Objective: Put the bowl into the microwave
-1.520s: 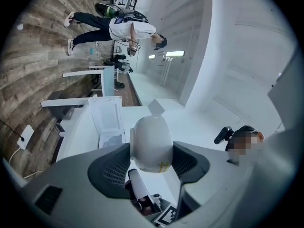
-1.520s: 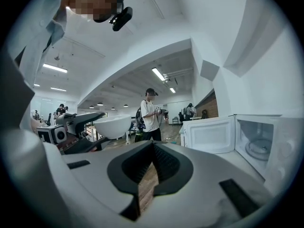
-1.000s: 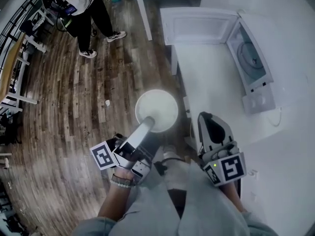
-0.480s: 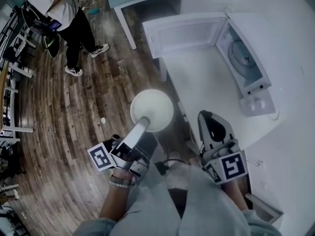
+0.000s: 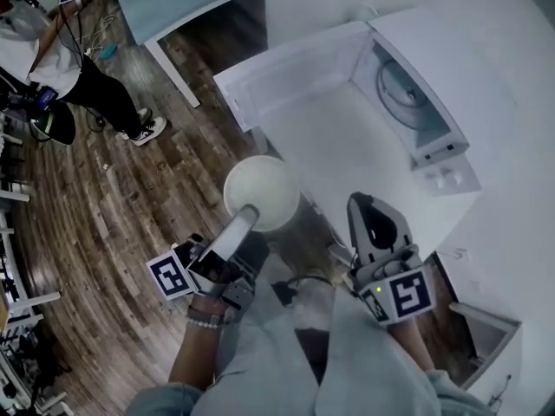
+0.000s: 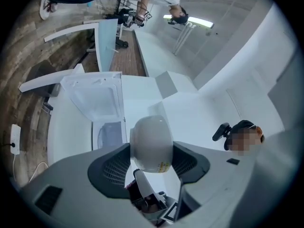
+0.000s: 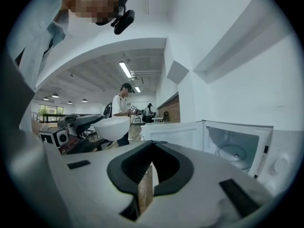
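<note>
The left gripper [image 5: 246, 213] was clamped on the bowl [image 5: 261, 189] by its rim, to carry it level in front of the open microwave [image 5: 408, 102]; the right gripper [image 5: 368, 210], jaws together, held nothing

Dark wood-plank floor [image 5: 95, 215], white counter [image 5: 338, 146], pale table [image 5: 165, 3], perhaps a desk

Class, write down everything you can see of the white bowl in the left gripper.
The bowl is plain white, round and smooth, glossy like ceramic or plastic, with nothing visible inside. It sits upright, mouth up, in the air above the wooden floor, short of the open microwave. Only the left gripper touches it, jaws clamped on its near rim.
</note>
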`<state>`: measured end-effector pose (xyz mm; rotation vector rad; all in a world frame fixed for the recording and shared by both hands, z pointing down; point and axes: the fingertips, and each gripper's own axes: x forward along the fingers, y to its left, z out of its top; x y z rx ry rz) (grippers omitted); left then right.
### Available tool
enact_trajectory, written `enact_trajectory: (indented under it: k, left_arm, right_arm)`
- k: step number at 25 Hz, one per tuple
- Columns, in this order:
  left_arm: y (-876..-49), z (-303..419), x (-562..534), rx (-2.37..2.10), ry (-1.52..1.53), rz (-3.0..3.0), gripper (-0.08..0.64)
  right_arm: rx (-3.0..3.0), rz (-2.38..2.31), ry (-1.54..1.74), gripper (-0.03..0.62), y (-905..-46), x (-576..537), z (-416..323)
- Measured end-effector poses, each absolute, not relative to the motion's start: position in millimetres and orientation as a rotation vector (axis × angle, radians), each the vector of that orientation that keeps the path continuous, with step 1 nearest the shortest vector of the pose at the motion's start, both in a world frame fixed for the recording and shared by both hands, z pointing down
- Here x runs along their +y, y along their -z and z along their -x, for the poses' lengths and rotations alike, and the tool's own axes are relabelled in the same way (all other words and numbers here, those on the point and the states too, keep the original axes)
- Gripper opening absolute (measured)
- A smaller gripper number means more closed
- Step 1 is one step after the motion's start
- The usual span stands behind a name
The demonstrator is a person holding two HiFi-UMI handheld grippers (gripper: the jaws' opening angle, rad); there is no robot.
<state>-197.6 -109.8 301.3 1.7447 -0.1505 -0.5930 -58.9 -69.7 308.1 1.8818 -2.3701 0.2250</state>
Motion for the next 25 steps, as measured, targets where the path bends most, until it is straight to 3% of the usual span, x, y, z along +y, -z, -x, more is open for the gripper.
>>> enact_trajectory:
  k: [25]
  left_arm:
    - [-328, 126, -159, 0.153, 0.303, -1.675, 0.245]
  right_arm:
    - [-1.965, -2.270, -0.296, 0.002, -332, -75, 21]
